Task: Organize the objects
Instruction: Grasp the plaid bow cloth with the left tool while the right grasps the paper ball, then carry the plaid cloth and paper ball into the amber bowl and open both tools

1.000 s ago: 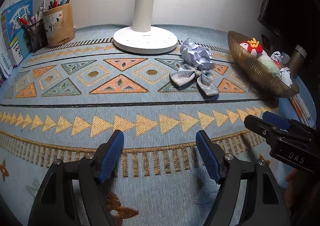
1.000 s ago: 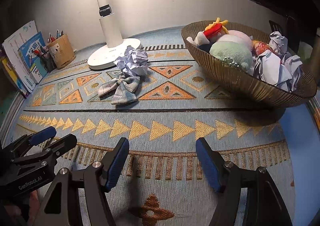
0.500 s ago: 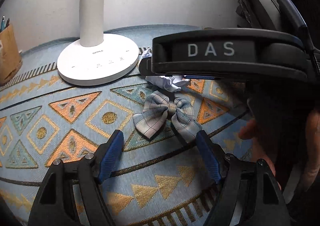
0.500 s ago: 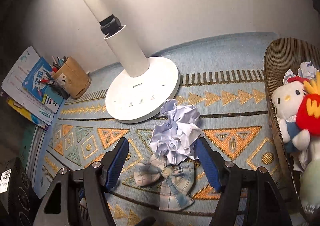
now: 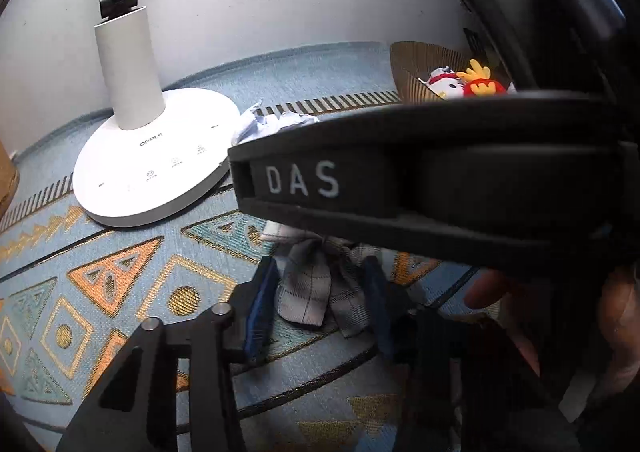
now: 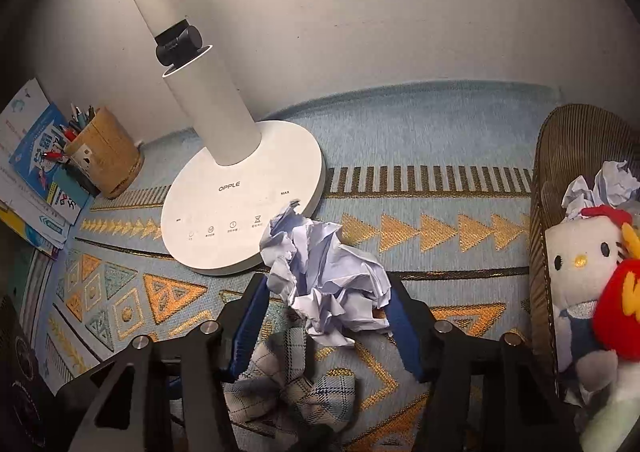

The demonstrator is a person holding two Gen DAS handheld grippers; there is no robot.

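**Both grippers closed in on the bow and the paper ball**

Compared with half a second ago, I see the left gripper [image 5: 320,300] narrowed from a wide spread to a pinch on the plaid bow [image 5: 316,288], its blue pads [image 5: 262,304] now against the fabric on either side. The right gripper [image 6: 326,312] has pushed forward, so the crumpled paper ball [image 6: 324,276] that lay just ahead of its tips now sits between the blue pads [image 6: 250,324]; the jaws have narrowed but look only partly drawn in, and I cannot tell whether they press the paper.

The bow is grey-and-white checked cloth, bunched at its middle, lying on the patterned mat [image 5: 120,272] just near of the paper ball. The ball is pale lilac-white, sharply creased, touching the near right edge of the white lamp base [image 6: 240,212].

The right wrist view alone shows the pen cup [image 6: 106,152] and booklets [image 6: 36,172] at far left, and the ribbed bowl [image 6: 560,172] with a white cat plush [image 6: 580,256] at right. In the left wrist view the right tool's black body, marked DAS, hides most of the ball.
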